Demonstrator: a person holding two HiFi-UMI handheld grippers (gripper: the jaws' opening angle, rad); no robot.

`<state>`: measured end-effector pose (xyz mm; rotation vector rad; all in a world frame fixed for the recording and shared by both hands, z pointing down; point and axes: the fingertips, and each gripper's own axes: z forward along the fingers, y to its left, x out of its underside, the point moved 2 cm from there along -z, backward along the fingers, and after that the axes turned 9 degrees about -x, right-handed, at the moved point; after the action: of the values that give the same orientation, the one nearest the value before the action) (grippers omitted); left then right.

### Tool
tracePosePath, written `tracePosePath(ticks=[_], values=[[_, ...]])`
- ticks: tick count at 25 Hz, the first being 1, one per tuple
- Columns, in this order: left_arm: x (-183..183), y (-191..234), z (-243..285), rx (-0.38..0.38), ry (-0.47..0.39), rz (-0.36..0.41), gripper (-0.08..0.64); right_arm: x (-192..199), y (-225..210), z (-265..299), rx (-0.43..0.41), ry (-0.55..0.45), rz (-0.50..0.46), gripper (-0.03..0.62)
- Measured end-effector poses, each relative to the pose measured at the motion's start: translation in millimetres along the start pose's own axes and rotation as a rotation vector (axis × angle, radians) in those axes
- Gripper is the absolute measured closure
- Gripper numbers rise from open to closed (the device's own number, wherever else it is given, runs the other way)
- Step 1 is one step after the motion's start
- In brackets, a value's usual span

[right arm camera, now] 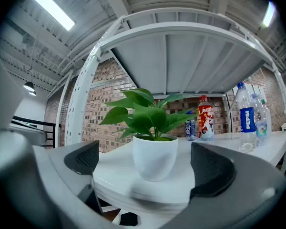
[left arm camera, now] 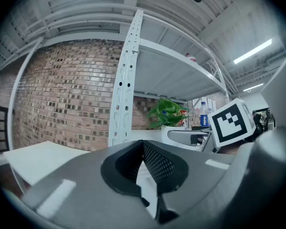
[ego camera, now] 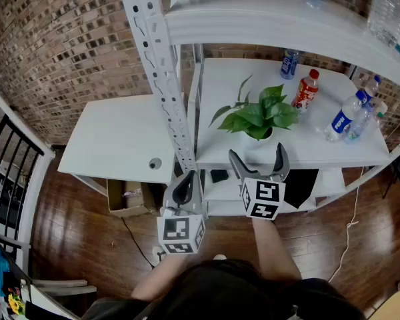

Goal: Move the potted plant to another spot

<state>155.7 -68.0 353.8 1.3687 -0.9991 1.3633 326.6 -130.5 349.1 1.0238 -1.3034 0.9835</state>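
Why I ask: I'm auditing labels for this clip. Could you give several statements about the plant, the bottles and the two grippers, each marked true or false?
1. The potted plant stands upright on the shelf, just ahead of the right gripper. True.
2. The right gripper is clamped on the potted plant. False: its jaws stand wide apart and do not touch it.
3. The left gripper holds a bottle. False: the left gripper has its jaws together, with nothing between them.
4. The red-labelled bottle lies on its side. False: the red-labelled bottle stands upright behind the plant.
5. A white table stands to the left of the shelf unit. True.
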Motion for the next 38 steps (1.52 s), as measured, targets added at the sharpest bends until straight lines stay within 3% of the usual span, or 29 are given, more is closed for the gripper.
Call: tracePosePath(ticks=[6,17,20,23,38], values=[[1,7,-8,-0.008,0.003,0.007,0.545,9,-24,20,0.020,0.088,0.015,0.009],[4,16,-11,-0.034,0.012,0.010,0.545,9,-30,52,-0.003,0.141,0.014,0.009],[4,17,-12,-0.034,0.013,0.017,0.545,9,-32,56,-0.004,0.142,0.027,0.032],[4,18,-13,-0.036,0.011,0.017,0.545,9,-34,56,0.001,0.137,0.026,0.109],[10,22,-17,-0.031,0.026,0.008,0.545,-6,-20,23,-0.019,0.103,-0.002,0.114]])
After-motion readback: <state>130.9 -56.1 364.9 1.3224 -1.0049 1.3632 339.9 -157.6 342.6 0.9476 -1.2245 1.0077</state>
